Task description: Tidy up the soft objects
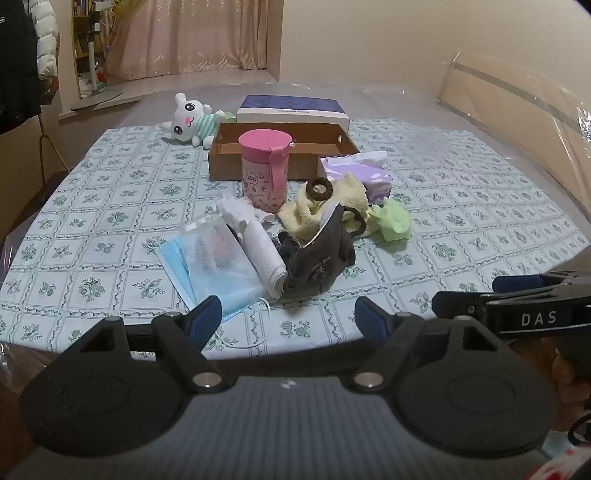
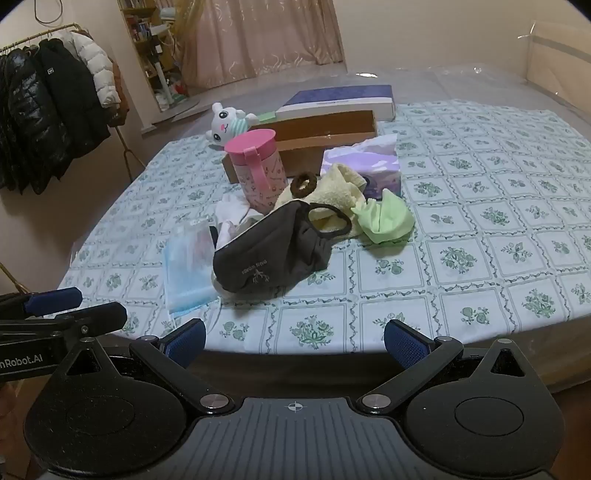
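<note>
Desk [image 1: 110, 206] under a floral cloth: open cardboard box [image 1: 258, 162] at the back, a navy-lidded box [image 1: 291, 109] behind it, and a plush rabbit [image 1: 190, 122] partly hidden by the cardboard box in the right wrist view. Pink lidded cup [image 1: 263, 170]; purple tissue pack [image 1: 364, 173]. Central heap: dark face mask [image 2: 266, 251], blue surgical masks [image 1: 207, 266] in clear wrap, rolled white cloth [image 1: 262, 254], yellow towel [image 1: 321, 210] bearing a brown hair tie [image 1: 320, 189], green cloth [image 1: 393, 221]; the layers beneath are unclear. Left tongs [image 1: 288, 314] and right tongs [image 2: 295, 336] gape wide, empty, at the near edge.

Dark and white puffer jackets [image 2: 55, 110] are hanging on a rack beside a bookshelf [image 2: 147, 29], with pink curtains [image 2: 266, 37] hanging beyond.
</note>
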`<state>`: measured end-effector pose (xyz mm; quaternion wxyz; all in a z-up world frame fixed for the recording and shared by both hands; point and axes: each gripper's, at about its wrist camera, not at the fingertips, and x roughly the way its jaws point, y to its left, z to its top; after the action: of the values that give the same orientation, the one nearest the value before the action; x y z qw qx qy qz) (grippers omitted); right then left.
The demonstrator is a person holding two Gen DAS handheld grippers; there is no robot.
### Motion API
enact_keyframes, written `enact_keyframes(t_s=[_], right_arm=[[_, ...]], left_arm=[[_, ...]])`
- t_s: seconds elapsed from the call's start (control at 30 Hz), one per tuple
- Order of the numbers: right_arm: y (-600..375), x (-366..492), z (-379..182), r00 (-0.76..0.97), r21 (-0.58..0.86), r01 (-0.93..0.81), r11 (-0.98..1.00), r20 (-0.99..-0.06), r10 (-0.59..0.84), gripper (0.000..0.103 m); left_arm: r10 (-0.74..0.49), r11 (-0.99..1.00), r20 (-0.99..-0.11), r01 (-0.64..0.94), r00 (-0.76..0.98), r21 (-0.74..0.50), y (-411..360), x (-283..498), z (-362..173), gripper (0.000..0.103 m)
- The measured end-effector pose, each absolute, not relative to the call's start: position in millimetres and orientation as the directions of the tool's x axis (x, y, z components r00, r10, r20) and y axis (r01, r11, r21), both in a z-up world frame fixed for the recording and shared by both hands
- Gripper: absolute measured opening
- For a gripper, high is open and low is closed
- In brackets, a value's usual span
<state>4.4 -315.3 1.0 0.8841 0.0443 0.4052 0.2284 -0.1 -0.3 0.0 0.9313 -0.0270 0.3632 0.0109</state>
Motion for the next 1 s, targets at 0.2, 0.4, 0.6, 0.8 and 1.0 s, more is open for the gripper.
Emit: enact_keyframes(t_s=[0.2, 0.4, 0.6, 0.8, 1.0], right_arm=[[-316.1, 4.7, 1.9, 0.569, 0.263, -0.370, 0.891, -0.694, 0.441, 0.102], [-316.7, 4.8, 2.8, 0.571, 0.265, -0.370, 0.891, -0.691, 0.443, 0.103], [-316.7, 4.9, 3.3, 0.571, 0.267, -0.369, 0.890, -0.690, 0.444, 0.103], [-315.6, 2.9, 2.2, 0.573, 0.267, -0.369, 0.890, -0.689, 0.445, 0.103], [-317.4, 4.9, 4.6, 0.574, 0.267, -0.369, 0.890, -0.688, 0.444, 0.102]], left_arm=[[-0.003, 0.998, -0.677, -0.041, 0.736, -0.049, 0.1, -0.4, 0.3, 0.077], [-0.002, 0.998, -0.679, -0.041, 0.734, -0.046, 0.0, 0.1, 0.0, 0.077], [-0.002, 0.998, -0.680, -0.041, 0.733, -0.047, 0.1, 0.2, 0.0, 0.077], [-0.001, 0.998, -0.679, -0.041, 0.734, -0.046, 0.1, 0.1, 0.0, 0.077], [-0.003, 0.998, -0.678, -0.039, 0.735, -0.046, 0.1, 0.3, -0.1, 0.077]])
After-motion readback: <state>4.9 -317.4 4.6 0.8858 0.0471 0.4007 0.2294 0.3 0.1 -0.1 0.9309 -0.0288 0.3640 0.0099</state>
